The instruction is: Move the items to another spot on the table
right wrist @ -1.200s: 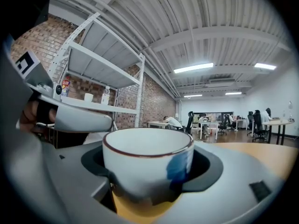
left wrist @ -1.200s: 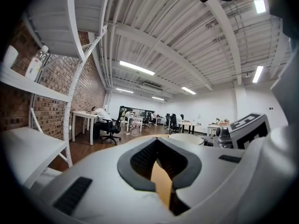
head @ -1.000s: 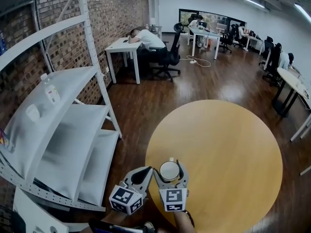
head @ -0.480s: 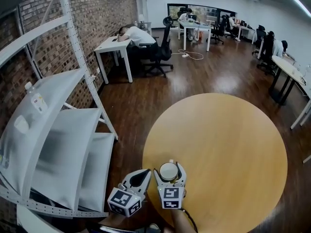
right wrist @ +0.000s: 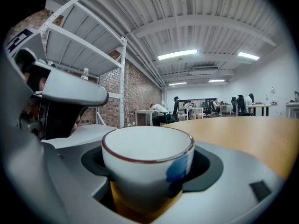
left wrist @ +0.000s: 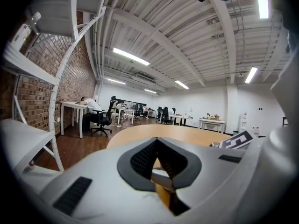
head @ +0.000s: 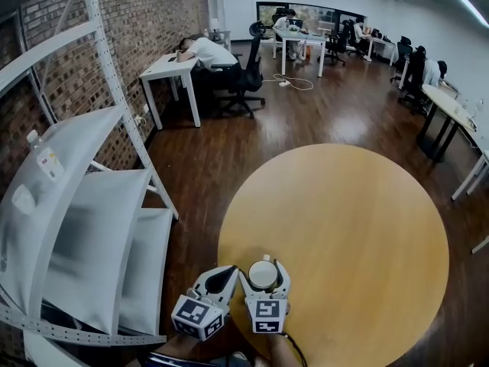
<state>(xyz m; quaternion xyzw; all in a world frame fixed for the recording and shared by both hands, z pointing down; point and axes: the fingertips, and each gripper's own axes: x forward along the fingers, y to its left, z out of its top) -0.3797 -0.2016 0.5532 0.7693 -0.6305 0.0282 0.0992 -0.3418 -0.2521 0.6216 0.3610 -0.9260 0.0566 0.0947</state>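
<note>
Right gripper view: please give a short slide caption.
Right gripper holds a white, brown-rimmed cup between its fingers over the wooden table.

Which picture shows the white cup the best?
The right gripper view. The cup fills the middle, close up, with its brown rim and blue mark clear. The head view shows it only small, from above, held in the right gripper near the edge of the table. The left gripper view does not show it.
</note>
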